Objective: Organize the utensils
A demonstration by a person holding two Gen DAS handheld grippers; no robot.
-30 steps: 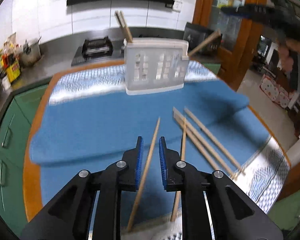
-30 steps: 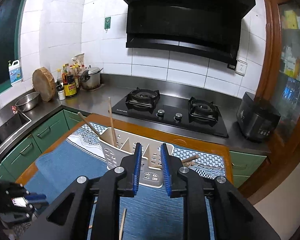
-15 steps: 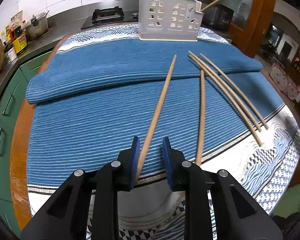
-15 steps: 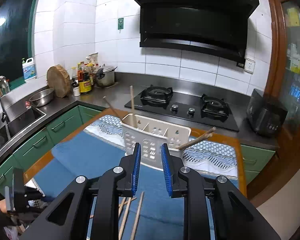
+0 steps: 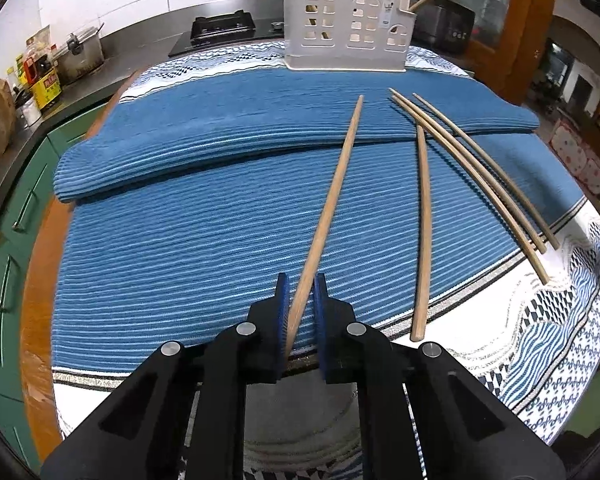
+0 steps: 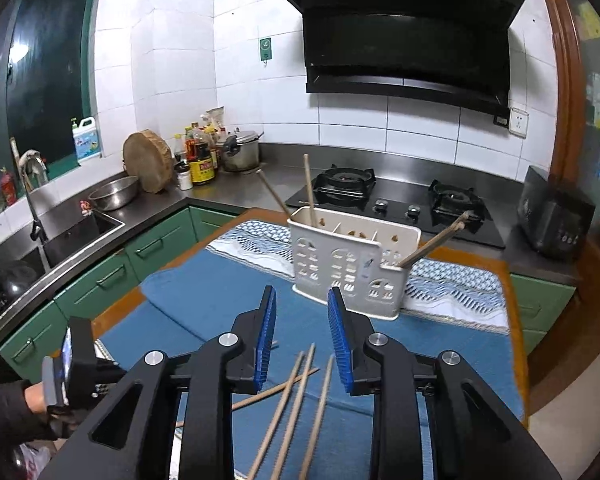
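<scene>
here, my left gripper (image 5: 300, 300), jaws just closing, pinches the near end of one chopstick (image 5: 332, 196) on the blue mat (image 5: 160, 240); its long axis points toward the white holder (image 5: 346, 24) at the table's far edge. my right gripper (image 6: 302, 322), jaws just parting, holds nothing.

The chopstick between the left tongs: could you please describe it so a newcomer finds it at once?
On the blue mat before the white utensil holder lie four wooden chopsticks. This chopstick lies leftmost, apart from the others, its near end between the left tongs.
</scene>
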